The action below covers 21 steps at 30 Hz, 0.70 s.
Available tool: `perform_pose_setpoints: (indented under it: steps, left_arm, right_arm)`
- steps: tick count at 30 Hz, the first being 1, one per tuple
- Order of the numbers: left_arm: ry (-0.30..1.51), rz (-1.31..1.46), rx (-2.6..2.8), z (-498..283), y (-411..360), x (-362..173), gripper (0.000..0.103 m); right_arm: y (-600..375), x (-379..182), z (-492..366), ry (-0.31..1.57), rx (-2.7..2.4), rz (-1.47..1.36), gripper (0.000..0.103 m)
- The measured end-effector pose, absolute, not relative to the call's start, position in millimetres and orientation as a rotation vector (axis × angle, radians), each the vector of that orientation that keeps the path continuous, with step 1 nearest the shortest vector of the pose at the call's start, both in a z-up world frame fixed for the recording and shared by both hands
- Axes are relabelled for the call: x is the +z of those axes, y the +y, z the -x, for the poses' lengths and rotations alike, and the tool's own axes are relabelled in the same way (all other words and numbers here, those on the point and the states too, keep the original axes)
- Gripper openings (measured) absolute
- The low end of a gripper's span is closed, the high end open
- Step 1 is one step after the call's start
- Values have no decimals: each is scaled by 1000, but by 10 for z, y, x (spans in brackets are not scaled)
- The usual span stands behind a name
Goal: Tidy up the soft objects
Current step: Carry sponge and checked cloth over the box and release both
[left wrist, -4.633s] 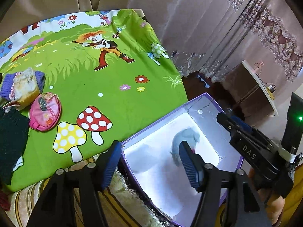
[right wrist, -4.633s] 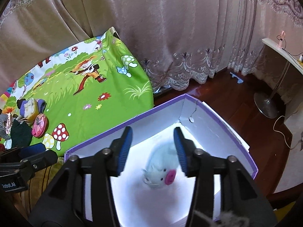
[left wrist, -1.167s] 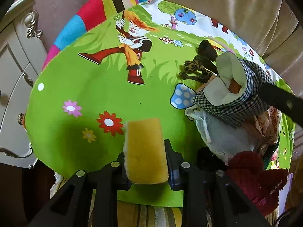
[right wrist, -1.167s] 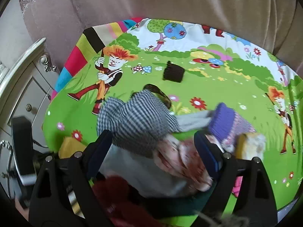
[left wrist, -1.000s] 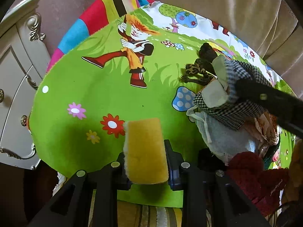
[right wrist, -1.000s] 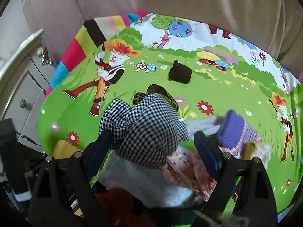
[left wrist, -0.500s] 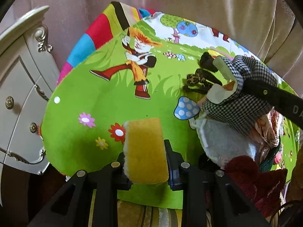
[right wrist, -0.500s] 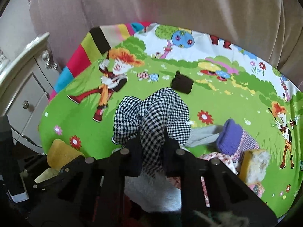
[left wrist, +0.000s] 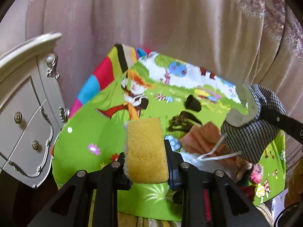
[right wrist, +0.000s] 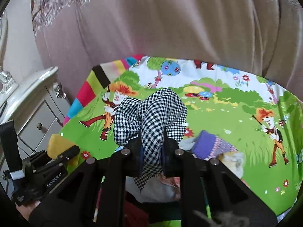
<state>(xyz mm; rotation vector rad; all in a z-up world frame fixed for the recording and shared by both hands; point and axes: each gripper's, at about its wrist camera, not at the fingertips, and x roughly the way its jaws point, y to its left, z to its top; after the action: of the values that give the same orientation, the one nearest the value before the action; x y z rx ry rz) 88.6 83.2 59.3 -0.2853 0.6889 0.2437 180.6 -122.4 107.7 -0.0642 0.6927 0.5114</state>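
Left wrist view, left to right: white dresser (left wrist: 24, 124) at the left edge with round knobs. Cartoon-print green cloth (left wrist: 90, 124) fills the centre. Bottom centre, left gripper (left wrist: 146, 162) is clamped on a yellow sponge block (left wrist: 145, 151); the block stands upright between the two fingers, pads pressing its lower sides, most of it sticking out above the fingertips. Right of it, a peach folded cloth (left wrist: 200, 136) and a white string over the pile. A small black item (left wrist: 192, 103) lies on the cloth further back, apart from the pile. Upper right: checkered fabric piece (left wrist: 251, 138) with a pale lining, lifted off the cloth, with a black finger of the right gripper (left wrist: 280, 120) coming in from the right edge onto it.

Right wrist view, left to right: dresser far left; lower left, the left gripper body with the yellow block beside it. Centre bottom, right gripper fingers are pinched together on the checkered fabric: a thin fold runs down between the pads, the bulk bunches above the fingertips, a tail hangs below them. Right of the fingers, purple knit item (right wrist: 205, 144) lies on the pile, just beside the fabric. Beige curtain (right wrist: 170, 19) behind.
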Motion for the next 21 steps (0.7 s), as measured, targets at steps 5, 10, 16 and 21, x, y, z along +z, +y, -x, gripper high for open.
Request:
perform_pose_setpoints:
  steps: [5,10,16,21]
  left_arm:
    - [619,276,207,-795,722,796,27]
    - [601,239,148,-754,480,953,27]
    - [623,186,76,-738,33,1051,27]
    - [655,127,-8,-739,-467,1035,27]
  right_arm:
    - [-1522,1202,-1647,662,479,35,17]
    - [-1857,1281,-1466,647,442,-1,17]
    - [-2263,1341,-1216,623,394,-21,17]
    - [-2642,1341,-1038,620,336,-48,17]
